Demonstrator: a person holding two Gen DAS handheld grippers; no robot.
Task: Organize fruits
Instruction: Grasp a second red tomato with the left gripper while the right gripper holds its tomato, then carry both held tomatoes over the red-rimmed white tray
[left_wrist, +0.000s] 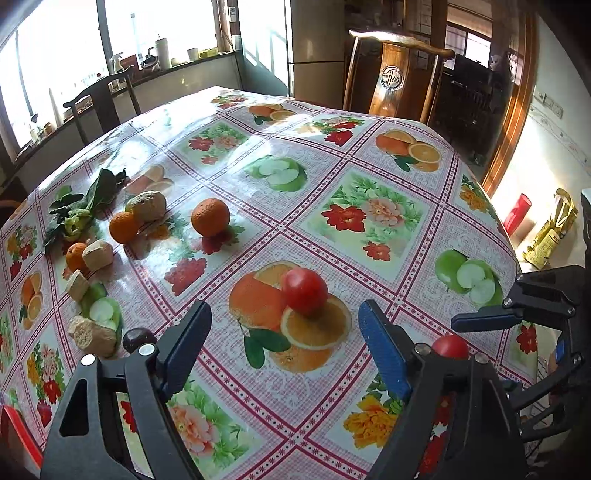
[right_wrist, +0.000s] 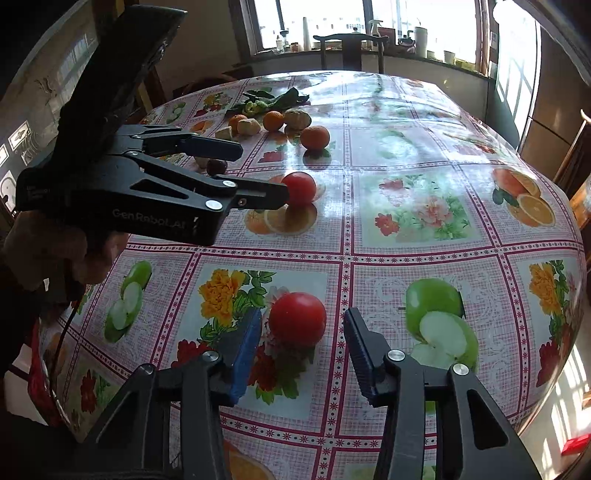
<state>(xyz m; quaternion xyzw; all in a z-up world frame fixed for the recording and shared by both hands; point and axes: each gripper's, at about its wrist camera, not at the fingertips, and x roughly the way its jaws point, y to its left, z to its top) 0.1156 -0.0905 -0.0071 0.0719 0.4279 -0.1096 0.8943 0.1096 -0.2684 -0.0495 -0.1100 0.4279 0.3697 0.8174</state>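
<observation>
Closing in on two tomatoes, none gripped yet. Left gripper (left_wrist: 284, 332) wide, far tomato (left_wrist: 304, 291) just ahead. Right gripper (right_wrist: 303, 350) wide, near tomato (right_wrist: 297, 318) between fingers. Oranges (left_wrist: 210, 216) grouped far left; sorting barely begun.

2 red tomatoes (right_wrist: 297, 323) (left_wrist: 304, 291) sit apart on the tablecloth; 3 oranges (left_wrist: 210, 216) (plus 1 dark plum (left_wrist: 137, 339)) cluster farther off.

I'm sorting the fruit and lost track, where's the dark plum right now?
The dark plum sits at the left of the left wrist view, just beyond the left gripper, beside a ginger piece. The right wrist view shows it behind that gripper, left of a tomato.
</observation>
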